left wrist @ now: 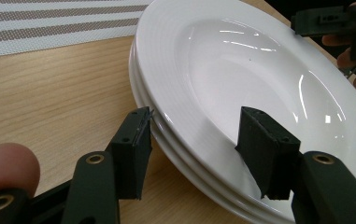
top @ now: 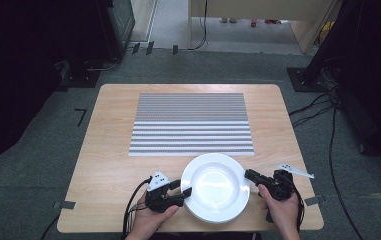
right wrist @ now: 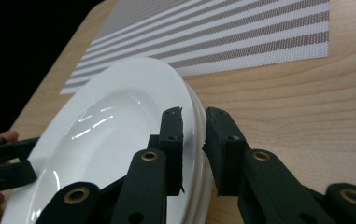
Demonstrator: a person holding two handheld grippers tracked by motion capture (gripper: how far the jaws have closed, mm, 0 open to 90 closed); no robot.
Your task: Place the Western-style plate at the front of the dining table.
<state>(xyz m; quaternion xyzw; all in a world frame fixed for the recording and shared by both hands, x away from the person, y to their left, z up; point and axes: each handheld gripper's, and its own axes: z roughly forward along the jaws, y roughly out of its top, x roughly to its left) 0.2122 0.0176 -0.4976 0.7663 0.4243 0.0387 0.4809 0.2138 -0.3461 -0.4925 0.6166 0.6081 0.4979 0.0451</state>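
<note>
On the pale wooden table [top: 108,165], stacked glossy round white plates [top: 216,186] – left gripper [left wrist: 194,149] jaws spread astride the rim, right gripper [right wrist: 194,140] clenched on it.

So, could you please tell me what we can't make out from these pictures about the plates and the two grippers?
- How many plates are stacked: the left gripper view shows layered rims, cut off by the bottom edge.
- Whether the right gripper pinches a rim: in the right gripper view its jaws straddle the edge, contact hidden.
- The table under the stack: covered in the high view.
- The left gripper cable's end: cut off by the bottom edge.
</note>
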